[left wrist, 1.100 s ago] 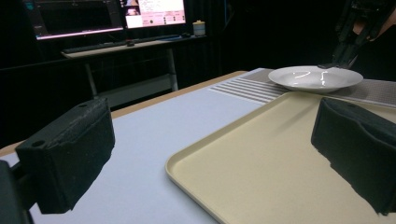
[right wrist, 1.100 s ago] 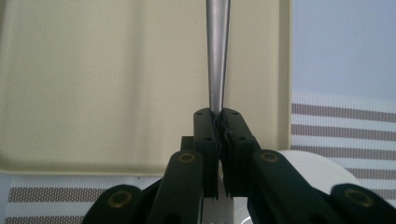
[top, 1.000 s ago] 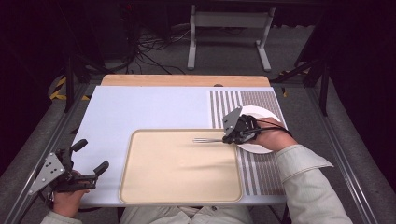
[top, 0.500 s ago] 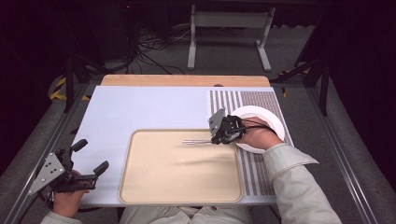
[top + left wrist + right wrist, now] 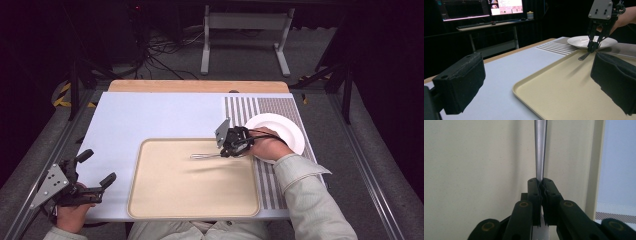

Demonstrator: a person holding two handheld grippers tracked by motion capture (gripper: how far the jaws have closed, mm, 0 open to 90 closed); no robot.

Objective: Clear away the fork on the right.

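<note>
The right gripper [image 5: 541, 182] has its jaws pressed tight on a slim metal utensil [image 5: 540, 150], pinching it at one end; its far end is too small to tell apart, though it looks like a fork in the high view. The utensil [image 5: 205, 156] hangs just above the tray [image 5: 165, 200], over the tray's right half, stretching toward its middle. Just beyond the tray's right edge sits a white plate [image 5: 280, 131] on a striped mat [image 5: 260, 107], close behind the right hand [image 5: 267, 147]. The left gripper [image 5: 95, 170], jaws spread wide and holding nothing, rests off the tray's left edge, near the table's [image 5: 150, 115] front corner.
</note>
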